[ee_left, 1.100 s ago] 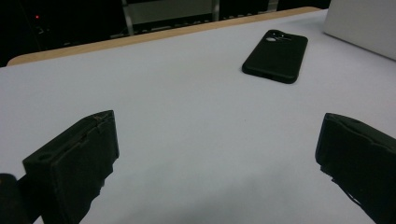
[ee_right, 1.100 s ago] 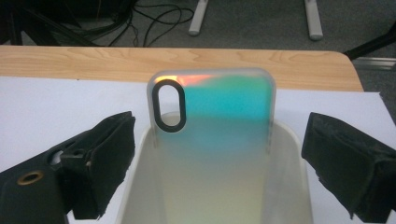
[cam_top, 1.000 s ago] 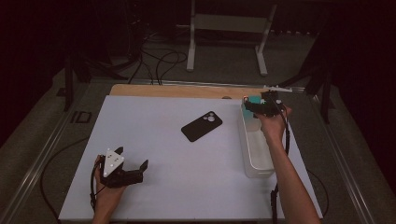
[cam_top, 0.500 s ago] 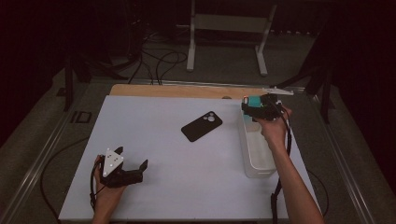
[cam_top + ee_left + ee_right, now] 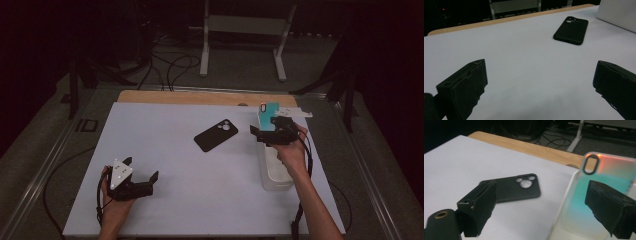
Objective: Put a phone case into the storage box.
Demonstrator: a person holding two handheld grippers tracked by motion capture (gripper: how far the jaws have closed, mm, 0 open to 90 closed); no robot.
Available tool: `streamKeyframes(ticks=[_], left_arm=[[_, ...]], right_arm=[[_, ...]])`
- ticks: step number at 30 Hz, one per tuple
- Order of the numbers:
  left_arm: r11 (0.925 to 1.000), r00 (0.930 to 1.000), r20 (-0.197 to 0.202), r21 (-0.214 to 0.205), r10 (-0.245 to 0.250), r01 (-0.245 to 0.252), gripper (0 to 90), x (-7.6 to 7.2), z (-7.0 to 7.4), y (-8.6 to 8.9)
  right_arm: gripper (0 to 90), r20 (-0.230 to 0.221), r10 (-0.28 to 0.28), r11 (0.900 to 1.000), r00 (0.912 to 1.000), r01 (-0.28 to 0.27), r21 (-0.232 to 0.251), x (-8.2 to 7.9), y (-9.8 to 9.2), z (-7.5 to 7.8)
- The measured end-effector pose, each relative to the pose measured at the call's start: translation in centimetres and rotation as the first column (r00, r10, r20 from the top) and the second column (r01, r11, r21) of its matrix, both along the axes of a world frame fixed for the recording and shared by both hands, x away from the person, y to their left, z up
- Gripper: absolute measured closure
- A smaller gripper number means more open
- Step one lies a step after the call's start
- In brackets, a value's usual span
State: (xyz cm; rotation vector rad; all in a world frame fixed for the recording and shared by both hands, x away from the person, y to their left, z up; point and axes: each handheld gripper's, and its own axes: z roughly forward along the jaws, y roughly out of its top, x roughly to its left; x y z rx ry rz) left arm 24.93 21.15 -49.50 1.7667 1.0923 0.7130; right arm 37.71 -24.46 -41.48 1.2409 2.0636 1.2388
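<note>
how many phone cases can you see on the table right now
2. A black phone case lies flat on the white table, near its middle. A teal iridescent phone case stands in the clear bin at the right edge. More may lie hidden inside the bin.

Desk [image 5: 200,165]: white top, wooden strip along the far edge
Black phone case [image 5: 216,135]: flat near the middle
Clear bin [image 5: 274,172]: right edge; apparently holding a teal case [image 5: 269,116]
</note>
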Motion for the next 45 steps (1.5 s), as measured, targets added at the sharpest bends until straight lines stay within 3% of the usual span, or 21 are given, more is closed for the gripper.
streamKeyframes(ticks=[9,17,22,26,30,38,45], left_arm=[[1.0,1.0,0.0,0.0,0.001,-0.001,0.0,0.0,0.0,0.0],[1.0,1.0,0.001,-0.002,0.002,-0.002,0.0,0.0,0.0,0.0],[1.0,1.0,0.0,-0.008,0.004,-0.004,0.0,0.1,0.1,0.1],[0.9999,1.0,0.0,-0.012,-0.002,0.002,0.0,0.1,0.3,0.1],[0.9999,0.9999,0.007,-0.006,-0.015,0.015,0.0,-0.1,0.6,-0.1],[0.9993,0.9994,0.011,-0.02,-0.032,0.033,0.0,-0.2,1.1,0.0],[0.9977,0.9977,0.006,0.006,-0.068,0.068,0.0,0.5,2.1,-1.1]], right_arm=[[10.2,0.043,0.031,0.9972,0.9986,-0.034,0.067,-4.0,0.2,-0.7],[10.2,0.095,0.04,0.9981,0.9946,-0.044,0.043,-6.8,-0.1,-1.3],[10.2,0.104,0.034,0.9959,0.9941,-0.042,0.08,-7.9,-0.6,-1.7],[10.2,0.136,0.038,0.9934,0.99,-0.052,0.103,-8.8,-0.9,-2.0],[10.2,0.155,0.048,0.9954,0.9868,-0.06,0.074,-9.4,-0.6,-2.4],[10.2,0.175,0.031,0.9936,0.9841,-0.049,0.102,-10.1,-0.8,-2.9],[10.2,0.174,0.034,0.9938,0.9842,-0.052,0.099,-10.0,-0.7,-3.1]])
